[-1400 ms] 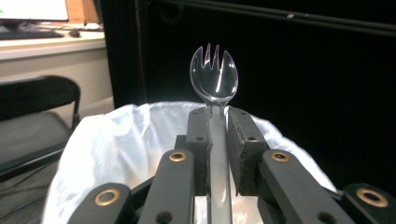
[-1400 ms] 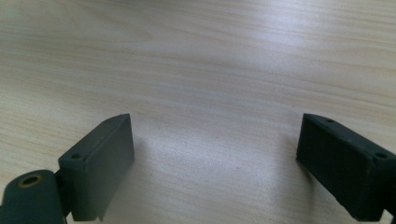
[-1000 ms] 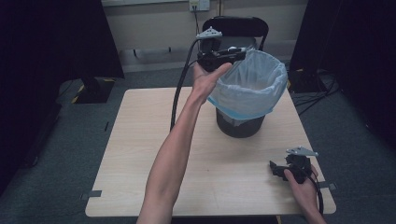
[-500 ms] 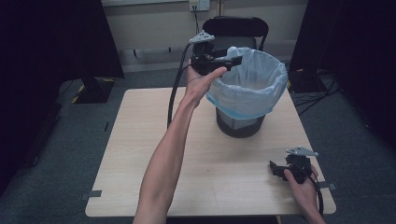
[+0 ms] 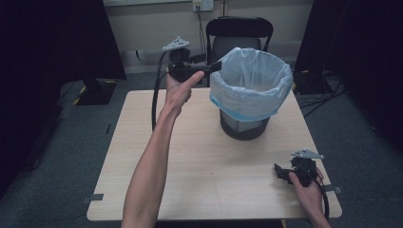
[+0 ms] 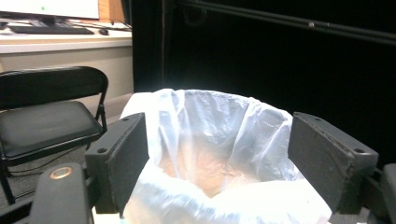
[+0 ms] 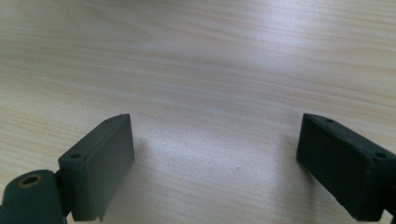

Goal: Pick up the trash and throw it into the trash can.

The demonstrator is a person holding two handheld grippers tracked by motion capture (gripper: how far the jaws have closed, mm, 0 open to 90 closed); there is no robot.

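L gripper (image 5: pixel 214 66) has drawn back to bin's (image 5: pixel 250 85) 9 o'clock rim, jaws spread, empty; drop likely done. R gripper (image 5: pixel 281 172) idle on table (image 5: pixel 199 161), jaws spread.

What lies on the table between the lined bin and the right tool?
Nothing: in the high view, only bare table lies between the bin and the right tool.

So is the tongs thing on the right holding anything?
No, the right tongs are open, with bare wooden table between the jaws.
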